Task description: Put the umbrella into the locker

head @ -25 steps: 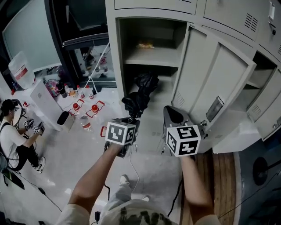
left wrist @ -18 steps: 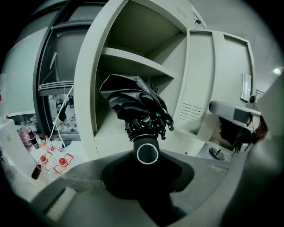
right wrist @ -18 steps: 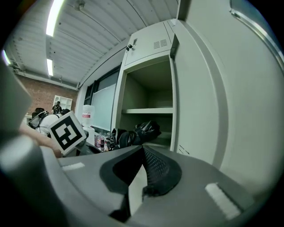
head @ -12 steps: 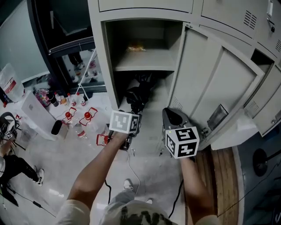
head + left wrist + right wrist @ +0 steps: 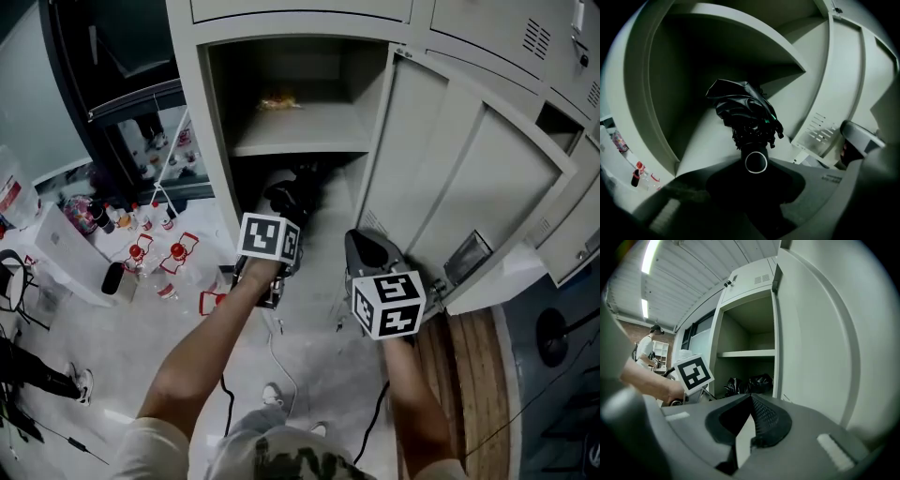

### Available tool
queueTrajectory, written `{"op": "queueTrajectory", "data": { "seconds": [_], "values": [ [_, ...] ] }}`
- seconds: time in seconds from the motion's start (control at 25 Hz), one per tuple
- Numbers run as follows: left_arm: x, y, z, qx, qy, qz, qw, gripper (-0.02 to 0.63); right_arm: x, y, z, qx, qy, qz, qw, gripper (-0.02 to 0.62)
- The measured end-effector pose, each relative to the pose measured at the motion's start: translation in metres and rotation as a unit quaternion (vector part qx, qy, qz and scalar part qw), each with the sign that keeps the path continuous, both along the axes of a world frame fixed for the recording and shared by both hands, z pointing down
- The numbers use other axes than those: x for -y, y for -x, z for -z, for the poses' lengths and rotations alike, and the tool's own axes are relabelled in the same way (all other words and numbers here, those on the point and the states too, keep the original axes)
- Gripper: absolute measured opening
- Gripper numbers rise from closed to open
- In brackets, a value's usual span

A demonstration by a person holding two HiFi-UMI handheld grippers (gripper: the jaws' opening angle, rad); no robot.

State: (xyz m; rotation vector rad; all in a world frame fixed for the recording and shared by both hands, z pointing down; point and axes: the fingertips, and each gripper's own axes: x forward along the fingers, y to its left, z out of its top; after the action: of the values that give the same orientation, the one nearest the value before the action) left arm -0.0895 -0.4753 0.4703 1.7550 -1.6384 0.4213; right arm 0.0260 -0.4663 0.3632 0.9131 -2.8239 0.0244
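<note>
The black folded umbrella (image 5: 294, 197) points into the grey locker's lower compartment (image 5: 246, 192), under the shelf (image 5: 298, 141). My left gripper (image 5: 279, 227) is shut on its handle. In the left gripper view the round handle end (image 5: 756, 161) sits between the jaws of the left gripper (image 5: 756, 172), and the crumpled canopy (image 5: 739, 108) reaches past the locker's opening. My right gripper (image 5: 371, 251) hangs shut and empty beside the open locker door (image 5: 450, 178). The right gripper view shows the right gripper (image 5: 749, 404) with its pads together and the umbrella (image 5: 749, 383) inside the locker.
Something small and yellowish (image 5: 279, 101) lies on the locker's upper shelf. Bottles with red caps (image 5: 157, 258) and a white box (image 5: 66, 248) stand on the floor at left. A cable (image 5: 277, 361) trails on the floor. A wooden platform (image 5: 469, 375) lies at right. A person (image 5: 647, 348) stands far left.
My left gripper has carried the umbrella forward, and its canopy now lies deeper in the lower compartment. The right gripper has stayed shut beside the door.
</note>
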Motion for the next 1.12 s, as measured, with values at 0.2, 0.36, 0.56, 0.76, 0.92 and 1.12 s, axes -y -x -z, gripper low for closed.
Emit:
{"op": "queueTrajectory", "data": {
  "seconds": [0.2, 0.36, 0.56, 0.76, 0.92, 1.12],
  "values": [
    [0.001, -0.001, -0.001, -0.007, 0.030, -0.009, 0.9995, 0.112, 0.000, 0.001, -0.002, 0.004, 0.005, -0.003, 1.000, -0.002],
    [0.002, -0.005, -0.002, -0.020, 0.043, -0.015, 0.9988, 0.132, -0.004, 0.000, -0.003, 0.004, 0.005, -0.001, 1.000, -0.002],
    [0.001, -0.004, -0.001, -0.024, 0.038, -0.013, 0.9989, 0.137, -0.008, 0.001, -0.005, 0.004, 0.008, -0.001, 1.000, -0.002],
    [0.001, -0.006, 0.000, -0.017, 0.023, -0.013, 0.9995, 0.144, -0.009, 0.000, -0.006, 0.004, 0.014, -0.003, 1.000, -0.002],
    [0.002, -0.005, 0.004, -0.020, -0.001, -0.005, 0.9998, 0.162, -0.010, -0.002, -0.007, 0.003, 0.019, -0.003, 1.000, -0.002],
    [0.000, 0.002, 0.016, -0.014, -0.032, 0.011, 0.9993, 0.217, -0.013, -0.003, -0.006, 0.010, 0.028, 0.000, 1.000, -0.002]
  ]
}}
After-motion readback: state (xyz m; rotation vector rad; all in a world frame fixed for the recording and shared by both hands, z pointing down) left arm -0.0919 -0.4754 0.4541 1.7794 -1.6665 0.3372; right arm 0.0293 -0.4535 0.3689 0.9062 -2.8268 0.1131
